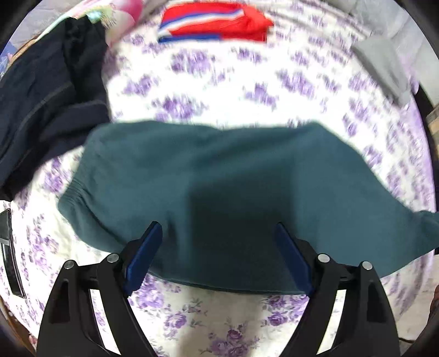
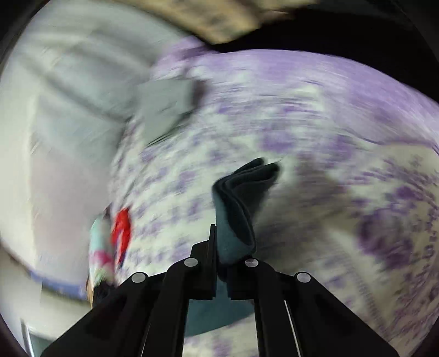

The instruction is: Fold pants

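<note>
I see no basket, bin or box in either view; everything lies loose on the floral bedsheet (image 1: 247, 71). The teal pants (image 1: 192, 170) sit on that sheet in the middle of my left wrist view, spread wide, with a ribbed cuff at their left end. My left gripper (image 1: 218, 233) points down over their near edge, its blue pads (image 1: 144, 261) standing well apart with the cloth between them, and I cannot see either pad pressing on it.

In the right wrist view my right gripper (image 2: 219, 241) has its jaws drawn together on a bunched fold of the same teal pants (image 2: 238, 208), which rises out of the jaws and ends in a layered edge.

Beyond them lie a dark navy garment (image 1: 49, 90) at the left, a red garment with blue and white stripes (image 1: 214, 23) at the far side, and a grey folded piece (image 1: 384, 66) at the right.

The right view is heavily smeared, so the pale mass on its left is probably bedding, though I cannot be sure. The pants' right end runs past the edge of the left view, and a dark object at that view's left edge is cut off.
</note>
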Demonstrator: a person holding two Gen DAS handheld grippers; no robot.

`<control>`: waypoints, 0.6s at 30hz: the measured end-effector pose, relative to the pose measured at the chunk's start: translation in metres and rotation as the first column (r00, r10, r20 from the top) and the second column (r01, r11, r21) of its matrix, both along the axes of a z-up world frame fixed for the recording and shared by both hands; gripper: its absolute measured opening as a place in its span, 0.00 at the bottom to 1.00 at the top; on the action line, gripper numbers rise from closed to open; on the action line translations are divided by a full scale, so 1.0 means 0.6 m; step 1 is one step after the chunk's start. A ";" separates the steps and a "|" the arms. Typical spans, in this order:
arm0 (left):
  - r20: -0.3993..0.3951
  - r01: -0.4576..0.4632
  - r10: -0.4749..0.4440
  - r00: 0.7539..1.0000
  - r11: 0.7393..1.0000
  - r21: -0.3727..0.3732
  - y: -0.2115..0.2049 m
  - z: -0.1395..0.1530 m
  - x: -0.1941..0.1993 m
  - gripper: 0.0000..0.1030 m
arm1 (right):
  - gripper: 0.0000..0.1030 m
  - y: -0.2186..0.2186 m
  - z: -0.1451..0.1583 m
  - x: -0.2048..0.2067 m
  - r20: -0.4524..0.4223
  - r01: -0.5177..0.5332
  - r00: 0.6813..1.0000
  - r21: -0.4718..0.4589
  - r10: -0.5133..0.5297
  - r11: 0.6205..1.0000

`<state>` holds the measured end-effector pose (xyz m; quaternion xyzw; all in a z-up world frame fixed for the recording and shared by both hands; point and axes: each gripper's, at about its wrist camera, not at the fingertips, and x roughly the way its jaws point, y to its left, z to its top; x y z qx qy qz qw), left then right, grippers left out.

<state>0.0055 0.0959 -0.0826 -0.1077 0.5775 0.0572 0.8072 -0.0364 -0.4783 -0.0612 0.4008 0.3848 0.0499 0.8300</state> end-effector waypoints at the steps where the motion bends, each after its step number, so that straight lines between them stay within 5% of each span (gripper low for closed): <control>1: 0.012 -0.008 0.008 1.000 1.000 -0.018 0.008 0.007 -0.002 0.80 | 0.05 0.026 0.015 0.005 0.018 -0.042 0.999 -0.011 0.042 0.999; 6: 0.031 -0.029 0.030 0.999 0.999 -0.045 0.031 0.019 -0.002 0.81 | 0.05 0.225 0.027 0.047 0.026 -0.320 0.946 -0.050 0.322 0.946; 13: -0.009 -0.036 0.036 0.999 0.998 -0.043 0.057 -0.002 -0.016 0.81 | 0.05 0.492 -0.101 0.086 -0.174 -0.610 0.789 -0.113 0.589 0.784; 16: -0.016 -0.018 0.017 1.000 0.999 -0.047 0.060 -0.008 -0.019 0.81 | 0.09 0.535 -0.138 0.086 -0.239 -0.645 0.760 -0.159 0.605 0.747; 17: -0.018 -0.008 0.007 1.000 0.999 -0.047 0.061 -0.010 -0.019 0.81 | 0.17 0.535 -0.139 0.084 -0.235 -0.638 0.766 -0.162 0.598 0.753; 18: -0.019 -0.002 0.001 1.000 0.999 -0.047 0.061 -0.011 -0.019 0.81 | 0.35 0.531 -0.135 0.087 -0.224 -0.643 0.761 -0.129 0.609 0.755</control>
